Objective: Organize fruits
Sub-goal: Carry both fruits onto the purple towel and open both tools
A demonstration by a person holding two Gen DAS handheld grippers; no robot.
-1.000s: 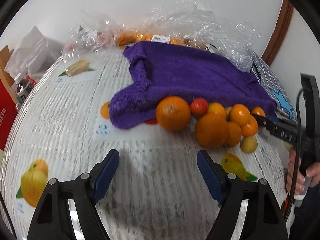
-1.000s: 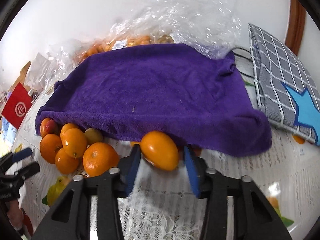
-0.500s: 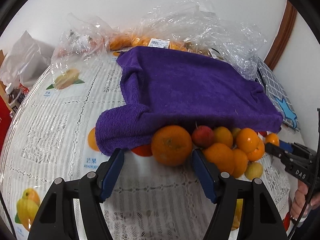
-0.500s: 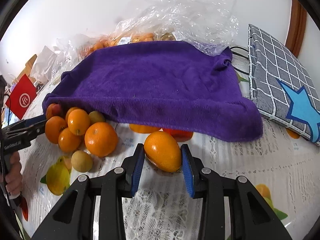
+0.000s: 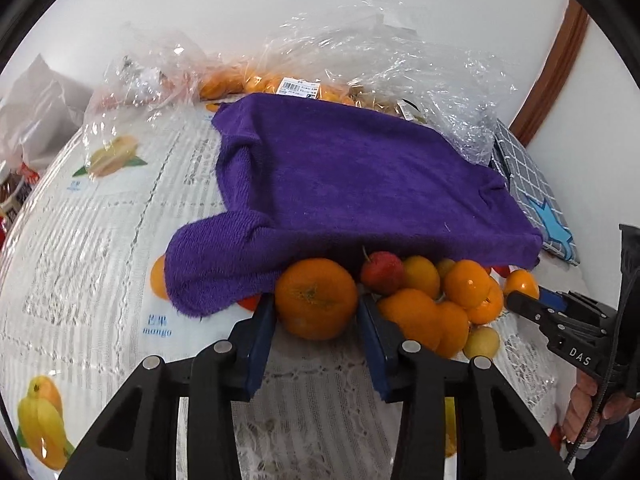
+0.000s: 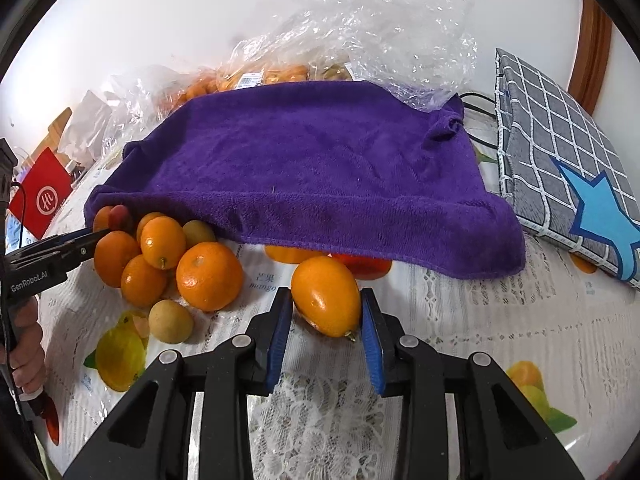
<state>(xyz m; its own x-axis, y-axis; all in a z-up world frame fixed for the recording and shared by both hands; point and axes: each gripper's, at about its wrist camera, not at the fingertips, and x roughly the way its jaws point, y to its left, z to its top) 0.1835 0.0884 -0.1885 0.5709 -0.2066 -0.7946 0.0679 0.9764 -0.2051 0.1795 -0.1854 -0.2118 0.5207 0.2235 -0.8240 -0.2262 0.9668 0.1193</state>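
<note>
A purple towel (image 5: 360, 184) lies spread on the table, also seen in the right wrist view (image 6: 312, 168). A pile of oranges, a red fruit and small yellow fruits (image 5: 440, 296) sits at its front edge. My left gripper (image 5: 316, 312) has closed around a large orange (image 5: 316, 298) at the left of the pile. My right gripper (image 6: 326, 308) is shut on an oval orange fruit (image 6: 325, 295) just in front of the towel, apart from the pile (image 6: 160, 260). The right gripper also shows at the right in the left wrist view (image 5: 524, 306).
Clear plastic bags of fruit (image 5: 360, 64) lie behind the towel. A grey checked cushion with a blue star (image 6: 568, 168) lies to the right. A red packet (image 6: 40, 192) and a white bag (image 5: 32, 112) stand at the left. The tablecloth (image 5: 100, 260) has fruit prints.
The left gripper moved forward to the pile and closed onto the large orange. The right gripper drew its oval fruit back from under the towel's edge.
</note>
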